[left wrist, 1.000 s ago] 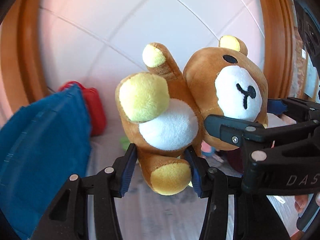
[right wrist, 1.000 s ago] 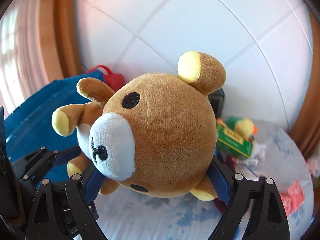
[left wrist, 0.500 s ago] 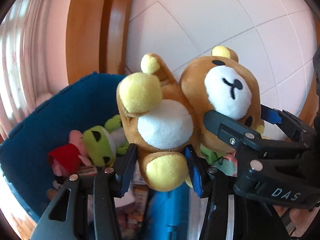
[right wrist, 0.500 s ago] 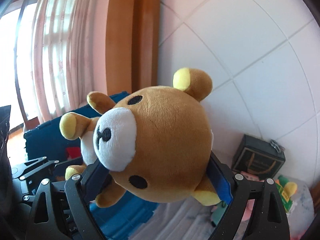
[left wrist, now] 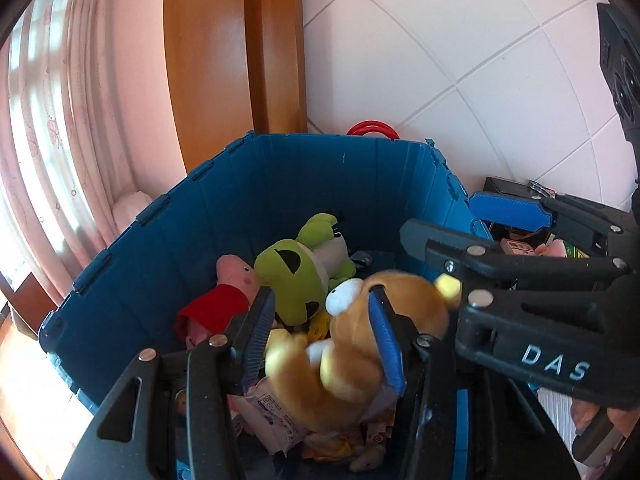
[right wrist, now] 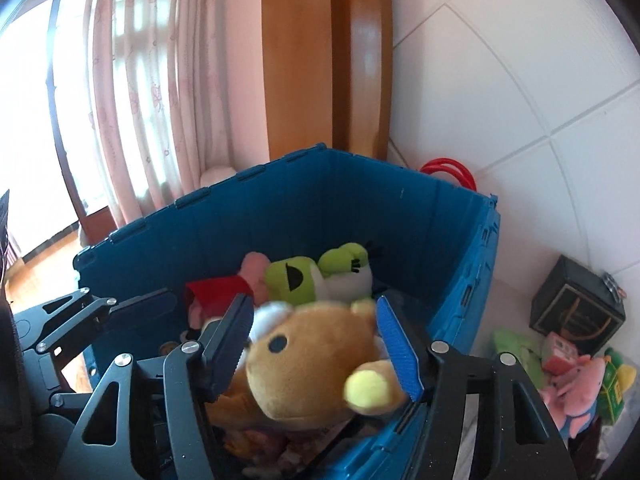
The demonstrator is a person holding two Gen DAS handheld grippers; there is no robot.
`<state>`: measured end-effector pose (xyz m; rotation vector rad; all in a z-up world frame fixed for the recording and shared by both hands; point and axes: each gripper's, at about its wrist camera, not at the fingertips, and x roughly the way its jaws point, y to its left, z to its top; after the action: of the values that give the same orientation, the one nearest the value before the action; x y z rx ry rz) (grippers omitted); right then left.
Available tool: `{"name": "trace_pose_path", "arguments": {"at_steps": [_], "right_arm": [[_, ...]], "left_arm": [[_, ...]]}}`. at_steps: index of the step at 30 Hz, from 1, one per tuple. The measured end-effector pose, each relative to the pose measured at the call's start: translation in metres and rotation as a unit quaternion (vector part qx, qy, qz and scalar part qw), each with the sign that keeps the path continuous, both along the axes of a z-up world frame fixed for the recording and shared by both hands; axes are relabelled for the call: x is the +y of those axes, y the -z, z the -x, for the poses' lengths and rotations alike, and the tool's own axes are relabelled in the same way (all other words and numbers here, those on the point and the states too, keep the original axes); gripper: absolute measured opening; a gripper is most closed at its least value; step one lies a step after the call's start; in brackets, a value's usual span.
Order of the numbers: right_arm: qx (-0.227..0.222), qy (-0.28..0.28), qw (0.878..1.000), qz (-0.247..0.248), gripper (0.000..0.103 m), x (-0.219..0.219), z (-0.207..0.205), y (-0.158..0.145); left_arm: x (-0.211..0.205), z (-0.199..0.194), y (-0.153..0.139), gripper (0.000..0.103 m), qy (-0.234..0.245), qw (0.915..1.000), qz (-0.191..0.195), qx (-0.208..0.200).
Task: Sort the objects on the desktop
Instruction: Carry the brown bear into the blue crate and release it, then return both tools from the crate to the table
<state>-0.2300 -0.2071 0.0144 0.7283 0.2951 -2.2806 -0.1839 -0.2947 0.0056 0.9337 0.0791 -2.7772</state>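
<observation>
The brown plush bear [left wrist: 352, 380] [right wrist: 312, 372] is a blur, dropping head-up into the blue folding bin [left wrist: 300, 184] [right wrist: 340, 208]. It looks smaller and lower than my fingers. My left gripper [left wrist: 320, 312] hangs over the bin with its jaws apart, and the bear passes behind them without being pressed. My right gripper [right wrist: 312, 312] is also over the bin. Its jaws are closing, and in the left wrist view nothing lies between its fingers [left wrist: 508, 210]; the bear's yellow ear shows just below them.
In the bin lie a green frog plush [left wrist: 296, 276] [right wrist: 296, 276], a pink toy in a red dress [left wrist: 216, 308] and snack packets [left wrist: 272, 412]. A black box [right wrist: 576, 312] and small toys [right wrist: 580, 376] sit to the right. Tiled wall, wooden frame and curtain stand behind.
Both grippers swung left from the table to above the blue bin. The bear, held by leg and head before, has come out of both and falls into the bin. The right jaws narrowed.
</observation>
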Motion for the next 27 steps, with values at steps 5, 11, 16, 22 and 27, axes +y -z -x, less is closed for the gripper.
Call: {"name": "trace_pose_path", "arguments": {"at_steps": [5, 11, 16, 22, 27], "right_arm": [[0.022, 0.023, 0.999, -0.004, 0.085, 0.005, -0.011, -0.003], [0.046, 0.054, 0.997, 0.003, 0.103, 0.038, -0.027, -0.007], [0.047, 0.069, 0.996, 0.016, 0.103, 0.061, -0.037, -0.009], [0.065, 0.081, 0.995, 0.007, 0.103, 0.072, -0.054, -0.006], [0.089, 0.105, 0.99, 0.013, 0.103, 0.093, -0.069, -0.004]], "left_arm": [[-0.001, -0.01, 0.004, 0.052, 0.005, 1.0, 0.007, 0.0], [0.011, -0.023, 0.002, 0.068, 0.009, 0.9997, 0.013, 0.021], [0.016, -0.031, 0.001, 0.071, 0.003, 0.9994, 0.018, 0.03], [0.017, -0.05, -0.002, 0.071, -0.007, 0.9984, 0.005, 0.055], [0.034, -0.068, -0.011, 0.071, -0.002, 0.9951, 0.02, 0.096]]}}
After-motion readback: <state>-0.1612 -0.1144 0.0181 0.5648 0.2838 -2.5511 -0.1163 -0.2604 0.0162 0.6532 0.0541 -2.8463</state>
